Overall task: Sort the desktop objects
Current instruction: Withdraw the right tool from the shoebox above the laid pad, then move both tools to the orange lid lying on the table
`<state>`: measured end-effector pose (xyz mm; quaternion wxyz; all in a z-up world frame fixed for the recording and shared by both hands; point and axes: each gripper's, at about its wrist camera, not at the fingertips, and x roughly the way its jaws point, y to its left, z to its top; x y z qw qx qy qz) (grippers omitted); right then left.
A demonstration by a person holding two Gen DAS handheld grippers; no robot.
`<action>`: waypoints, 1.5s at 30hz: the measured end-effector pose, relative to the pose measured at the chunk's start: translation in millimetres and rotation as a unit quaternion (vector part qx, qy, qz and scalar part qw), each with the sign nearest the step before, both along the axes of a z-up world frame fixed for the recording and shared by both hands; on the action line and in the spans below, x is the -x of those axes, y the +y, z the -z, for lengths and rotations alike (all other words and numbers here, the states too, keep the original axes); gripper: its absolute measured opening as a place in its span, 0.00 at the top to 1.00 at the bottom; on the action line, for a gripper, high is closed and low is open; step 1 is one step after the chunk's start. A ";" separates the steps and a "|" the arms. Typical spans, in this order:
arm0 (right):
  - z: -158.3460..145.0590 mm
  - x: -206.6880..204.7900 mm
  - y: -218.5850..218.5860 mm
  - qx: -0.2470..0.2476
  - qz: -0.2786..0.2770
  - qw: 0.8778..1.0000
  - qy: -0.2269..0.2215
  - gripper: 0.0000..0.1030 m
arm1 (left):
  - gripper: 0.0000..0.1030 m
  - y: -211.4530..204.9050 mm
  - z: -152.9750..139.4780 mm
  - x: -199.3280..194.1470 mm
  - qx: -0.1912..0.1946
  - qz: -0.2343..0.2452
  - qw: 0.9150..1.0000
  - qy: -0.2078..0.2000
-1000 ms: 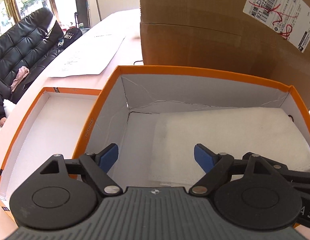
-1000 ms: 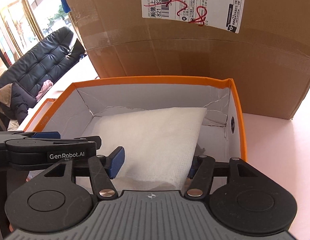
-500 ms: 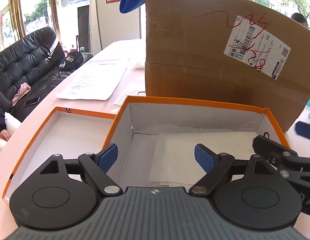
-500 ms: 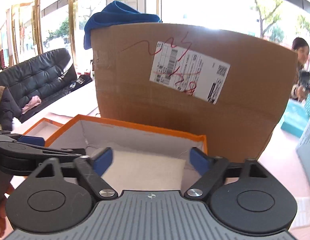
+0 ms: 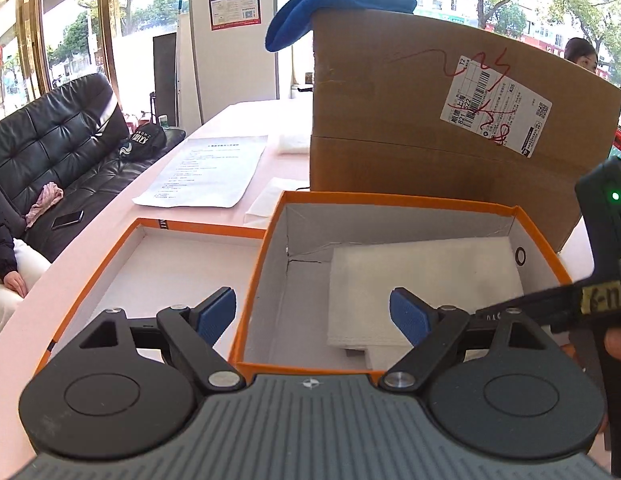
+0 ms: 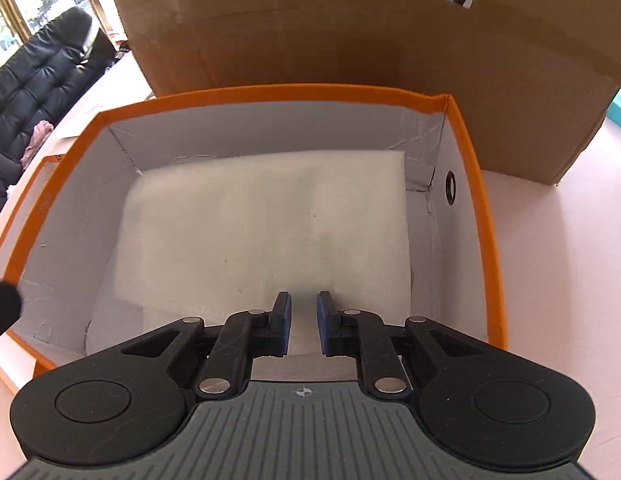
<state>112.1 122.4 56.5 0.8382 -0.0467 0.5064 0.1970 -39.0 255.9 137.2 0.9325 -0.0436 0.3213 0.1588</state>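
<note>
Lying flat inside the orange box [image 6: 476,184] is a white folded cloth [image 6: 266,220], filling most of its floor. Your right claw [image 6: 303,326] hangs low over the cloth's near edge, blue pads narrowed to a slim gap with nothing between them. Your left claw [image 5: 313,314] is spread wide and empty above the box's left wall. Beside it on the pink tabletop [image 5: 90,236] sits the orange lid [image 5: 122,240], bare inside. Right behind looms a big cardboard box [image 5: 390,120], blue cloth [image 5: 330,4] draped on top; papers [image 5: 206,172] lie beyond the lid.
</note>
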 end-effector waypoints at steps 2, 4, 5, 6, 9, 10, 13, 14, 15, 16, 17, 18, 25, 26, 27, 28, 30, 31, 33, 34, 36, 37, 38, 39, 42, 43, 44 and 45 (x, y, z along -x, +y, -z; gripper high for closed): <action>8.6 -6.8 2.7 -0.003 0.007 1.000 0.016 0.83 | 0.19 12.0 1.5 11.4 -0.011 -0.011 1.000 0.003; 12.0 -7.2 3.9 -0.009 0.014 1.000 0.010 0.79 | 0.19 26.3 2.7 20.4 -0.011 -0.023 1.000 0.000; 10.3 -5.7 3.9 -0.015 0.017 1.000 0.004 0.75 | 0.19 35.5 3.7 25.0 -0.008 -0.029 1.000 -0.001; 6.9 -3.1 3.8 -0.021 0.017 1.000 -0.007 0.70 | 0.19 44.3 5.1 28.9 -0.005 -0.036 0.999 -0.002; -12.8 10.9 4.9 -0.030 0.010 0.998 -0.062 0.65 | 0.19 72.4 12.1 38.6 0.013 -0.062 0.998 -0.001; -20.5 16.9 5.2 -0.038 0.005 0.996 -0.078 0.64 | 0.19 81.1 15.4 41.9 0.023 -0.070 0.997 -0.001; -43.2 38.6 7.2 -0.091 -0.021 0.990 -0.107 0.60 | 0.19 102.2 25.6 51.7 0.052 -0.088 0.995 -0.003; -50.3 46.8 9.2 -0.113 -0.033 0.987 -0.112 0.54 | 0.19 106.9 28.7 54.8 0.056 -0.093 0.994 -0.004; -57.9 57.3 13.1 -0.139 -0.051 0.982 -0.116 0.47 | 0.19 111.4 31.8 59.1 0.057 -0.100 0.993 -0.005; -63.4 68.9 18.5 -0.162 -0.072 0.977 -0.118 0.44 | 0.19 115.8 35.0 64.0 0.057 -0.108 0.993 -0.006; -67.1 80.1 24.3 -0.181 -0.094 0.972 -0.118 0.37 | 0.19 120.6 37.8 70.0 0.056 -0.116 0.992 -0.008; -70.1 91.0 30.2 -0.195 -0.117 0.967 -0.118 0.35 | 0.19 125.7 40.4 76.7 0.054 -0.124 0.991 -0.011; -61.2 180.5 102.3 -0.164 -0.325 0.917 -0.161 0.25 | 0.19 153.0 38.2 133.9 0.004 -0.177 0.984 -0.036; -55.7 190.8 112.4 -0.154 -0.346 0.909 -0.172 0.25 | 0.19 157.3 38.1 144.3 0.002 -0.185 0.982 -0.038; -50.3 201.4 122.7 -0.141 -0.365 0.901 -0.188 0.25 | 0.19 160.8 39.1 154.5 -0.003 -0.191 0.981 -0.039; -44.8 208.9 131.5 -0.127 -0.381 0.893 -0.203 0.25 | 0.19 163.3 40.8 163.1 -0.008 -0.195 0.980 -0.039; -31.6 219.5 149.3 -0.100 -0.412 0.877 -0.225 0.28 | 0.19 168.6 45.4 181.7 -0.018 -0.201 0.979 -0.037; -24.5 221.9 157.5 -0.090 -0.423 0.873 -0.226 0.28 | 0.19 171.3 48.0 189.5 -0.019 -0.201 0.979 -0.034; -10.5 222.1 172.2 -0.074 -0.436 0.871 -0.214 0.38 | 0.19 175.4 53.2 202.9 -0.013 -0.199 0.979 -0.033; -3.5 221.1 179.3 -0.069 -0.439 0.872 -0.204 0.41 | 0.19 177.1 56.2 210.3 -0.006 -0.197 0.980 -0.034; 7.8 220.9 189.9 -0.063 -0.444 0.875 -0.184 0.59 | 0.19 177.8 60.9 219.2 0.006 -0.197 0.980 -0.035; 13.2 221.8 194.2 -0.060 -0.447 0.875 -0.177 0.61 | 0.19 178.3 63.7 224.1 0.012 -0.196 0.980 -0.036; 18.7 224.6 199.4 -0.055 -0.449 0.874 -0.176 0.64 | 0.19 178.5 66.2 228.3 0.017 -0.195 0.980 -0.036; 23.3 228.9 203.9 -0.051 -0.453 0.872 -0.176 0.68 | 0.19 178.5 68.5 232.0 0.022 -0.193 0.980 -0.036; 37.8 237.8 215.7 -0.034 -0.462 0.871 -0.164 0.76 | 0.19 176.7 74.0 242.2 0.029 -0.188 0.981 -0.037; 41.2 240.5 218.2 -0.028 -0.459 0.872 -0.169 0.76 | 0.19 174.8 75.2 245.8 0.030 -0.186 0.981 -0.038; 44.5 243.9 220.8 -0.021 -0.455 0.873 -0.176 0.76 | 0.19 171.8 76.2 247.8 0.031 -0.184 0.982 -0.041; 47.1 246.5 222.7 -0.018 -0.452 0.874 -0.178 0.76 | 0.19 169.5 77.1 249.7 0.032 -0.182 0.982 -0.043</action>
